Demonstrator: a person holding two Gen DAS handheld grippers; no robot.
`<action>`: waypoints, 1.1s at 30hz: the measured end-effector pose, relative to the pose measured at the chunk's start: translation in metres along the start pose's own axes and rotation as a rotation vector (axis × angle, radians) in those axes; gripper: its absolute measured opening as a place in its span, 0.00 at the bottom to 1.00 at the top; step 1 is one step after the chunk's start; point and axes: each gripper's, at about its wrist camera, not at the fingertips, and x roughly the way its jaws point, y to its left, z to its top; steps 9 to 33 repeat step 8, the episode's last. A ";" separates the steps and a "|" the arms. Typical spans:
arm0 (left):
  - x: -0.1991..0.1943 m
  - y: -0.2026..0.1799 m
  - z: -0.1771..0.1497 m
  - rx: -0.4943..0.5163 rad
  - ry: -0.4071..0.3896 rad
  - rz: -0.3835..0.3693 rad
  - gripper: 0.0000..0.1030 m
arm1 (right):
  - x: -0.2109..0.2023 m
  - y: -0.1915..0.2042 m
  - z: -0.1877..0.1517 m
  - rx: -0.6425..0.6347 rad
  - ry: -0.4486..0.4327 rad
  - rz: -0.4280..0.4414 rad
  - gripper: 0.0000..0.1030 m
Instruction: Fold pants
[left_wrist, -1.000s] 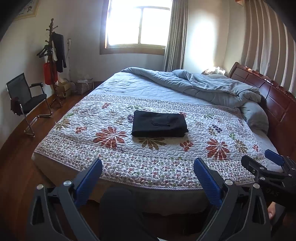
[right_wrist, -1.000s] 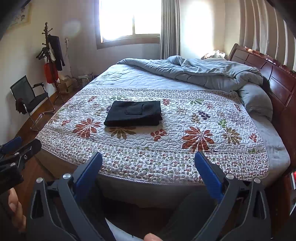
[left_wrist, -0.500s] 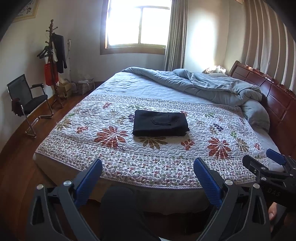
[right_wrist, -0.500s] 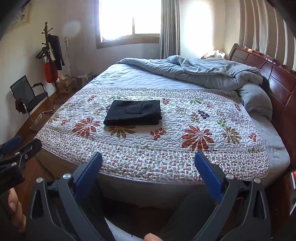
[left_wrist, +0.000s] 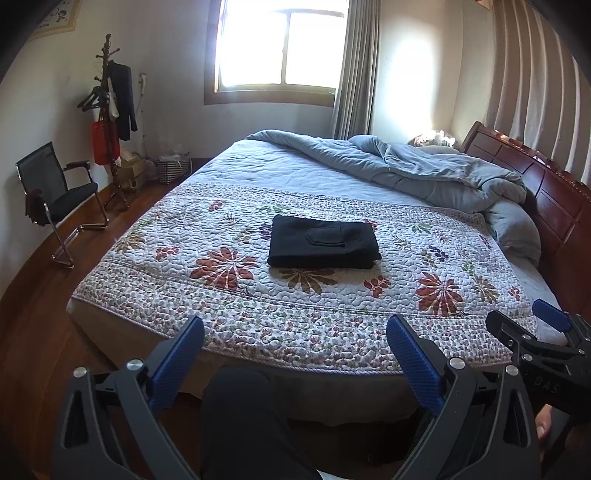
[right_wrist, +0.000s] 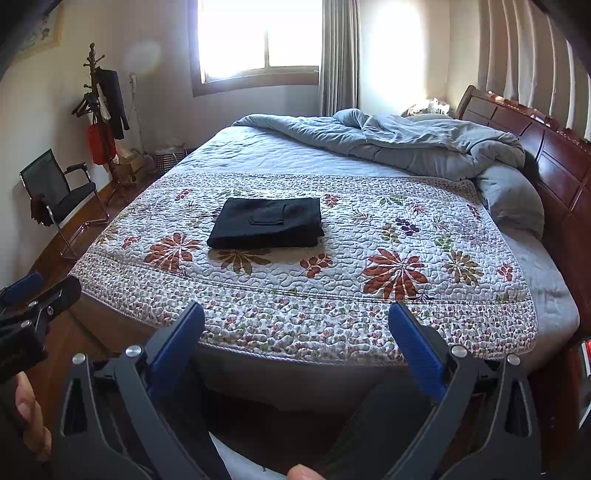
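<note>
The black pants (left_wrist: 323, 242) lie folded in a neat rectangle on the floral quilt (left_wrist: 258, 306) in the middle of the bed; they also show in the right wrist view (right_wrist: 266, 222). My left gripper (left_wrist: 295, 332) is open and empty, held back off the near edge of the bed. My right gripper (right_wrist: 295, 321) is open and empty too, beside it at the same distance. Each gripper shows in the other's view: the right one (left_wrist: 532, 332) at the right edge, the left one (right_wrist: 40, 291) at the left edge.
A rumpled grey-blue duvet (left_wrist: 424, 173) lies at the far right of the bed, against a wooden headboard (left_wrist: 554, 195). A black chair (left_wrist: 55, 199) and a coat rack (left_wrist: 110, 118) stand by the left wall on the wooden floor. A window (left_wrist: 280, 48) is behind the bed.
Both grippers have drifted back and up very slightly. The pants have not moved.
</note>
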 end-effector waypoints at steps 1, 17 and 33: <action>0.000 0.000 0.000 -0.002 0.001 -0.001 0.96 | 0.000 0.000 0.000 -0.001 0.000 0.000 0.96; -0.001 0.001 -0.001 -0.004 0.005 -0.002 0.96 | 0.000 0.000 -0.002 0.001 -0.003 0.005 0.96; -0.001 0.001 -0.001 -0.004 0.005 -0.002 0.96 | 0.000 0.000 -0.002 0.001 -0.003 0.005 0.96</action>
